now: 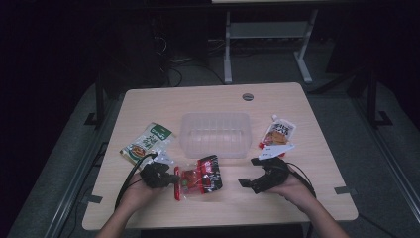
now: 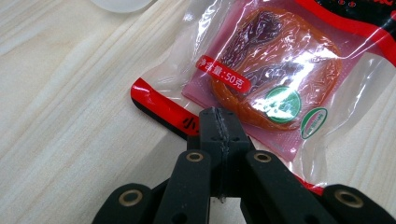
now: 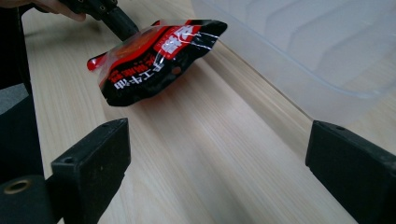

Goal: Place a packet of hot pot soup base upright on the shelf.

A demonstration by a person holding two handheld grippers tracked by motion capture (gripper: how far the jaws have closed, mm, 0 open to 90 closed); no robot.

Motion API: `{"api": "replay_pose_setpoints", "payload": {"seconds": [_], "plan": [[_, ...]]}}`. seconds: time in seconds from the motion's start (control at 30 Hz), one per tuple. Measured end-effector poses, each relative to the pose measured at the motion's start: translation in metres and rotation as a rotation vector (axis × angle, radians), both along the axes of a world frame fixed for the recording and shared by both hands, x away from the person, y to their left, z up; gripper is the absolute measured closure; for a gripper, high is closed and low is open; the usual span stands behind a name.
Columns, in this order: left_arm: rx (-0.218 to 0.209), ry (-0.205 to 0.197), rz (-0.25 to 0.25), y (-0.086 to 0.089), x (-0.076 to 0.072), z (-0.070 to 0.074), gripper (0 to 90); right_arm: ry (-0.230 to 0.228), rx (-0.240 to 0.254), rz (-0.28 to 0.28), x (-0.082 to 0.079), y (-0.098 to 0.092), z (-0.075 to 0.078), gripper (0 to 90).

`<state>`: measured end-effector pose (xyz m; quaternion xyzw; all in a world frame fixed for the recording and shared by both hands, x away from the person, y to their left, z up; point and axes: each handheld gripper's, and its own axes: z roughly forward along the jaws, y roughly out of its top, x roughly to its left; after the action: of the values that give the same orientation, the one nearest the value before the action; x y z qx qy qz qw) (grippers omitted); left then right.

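1. Pouch (image 1: 202, 177), red and black, lies lower centre of the high view, below my clear bin (image 1: 215, 134).
2. Left gripper (image 1: 174, 178) has its jaws clamped on the pouch's edge.
3. Right gripper (image 1: 248, 172), lower right, jaws wide apart, holding nothing.
4. Green packet (image 1: 147, 142) left, white sachet (image 1: 277, 135) right.

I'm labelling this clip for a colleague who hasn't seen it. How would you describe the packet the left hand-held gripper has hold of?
Find the clear plastic tub mid-table; just in front of it lies a red-and-black snack packet. The left hand-held gripper pinches its edge. Its neighbours are a green-and-white packet and an orange-and-white one.
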<state>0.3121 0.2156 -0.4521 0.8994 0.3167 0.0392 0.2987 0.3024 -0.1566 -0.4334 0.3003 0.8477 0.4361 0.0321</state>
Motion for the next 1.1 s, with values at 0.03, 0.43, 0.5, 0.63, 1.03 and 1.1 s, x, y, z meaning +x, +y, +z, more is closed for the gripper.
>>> {"api": "replay_pose_setpoints", "payload": {"seconds": [0.03,0.43,0.5,0.63,1.03,1.1], "plan": [[-0.001,0.001,0.001,0.0,0.0,0.0,89.8,0.0,0.002,0.006,0.002,0.004,-0.001,6.2],[-0.009,0.008,0.012,0.0,0.0,0.0,89.8,0.024,0.028,0.05,0.021,0.042,-0.005,6.5],[-0.011,0.007,0.015,0.0,0.0,0.0,89.8,0.027,0.032,0.058,0.023,0.049,-0.005,6.5],[-0.006,0.011,0.008,0.001,0.0,0.0,89.8,0.034,0.025,0.083,0.025,0.063,-0.009,6.5],[-0.003,0.006,0.007,0.001,0.0,0.0,89.8,0.073,0.0,0.123,0.027,0.087,-0.022,5.1],[-0.005,0.007,0.007,0.001,0.0,0.0,89.8,0.079,0.007,0.122,0.027,0.09,-0.024,2.3]]}}
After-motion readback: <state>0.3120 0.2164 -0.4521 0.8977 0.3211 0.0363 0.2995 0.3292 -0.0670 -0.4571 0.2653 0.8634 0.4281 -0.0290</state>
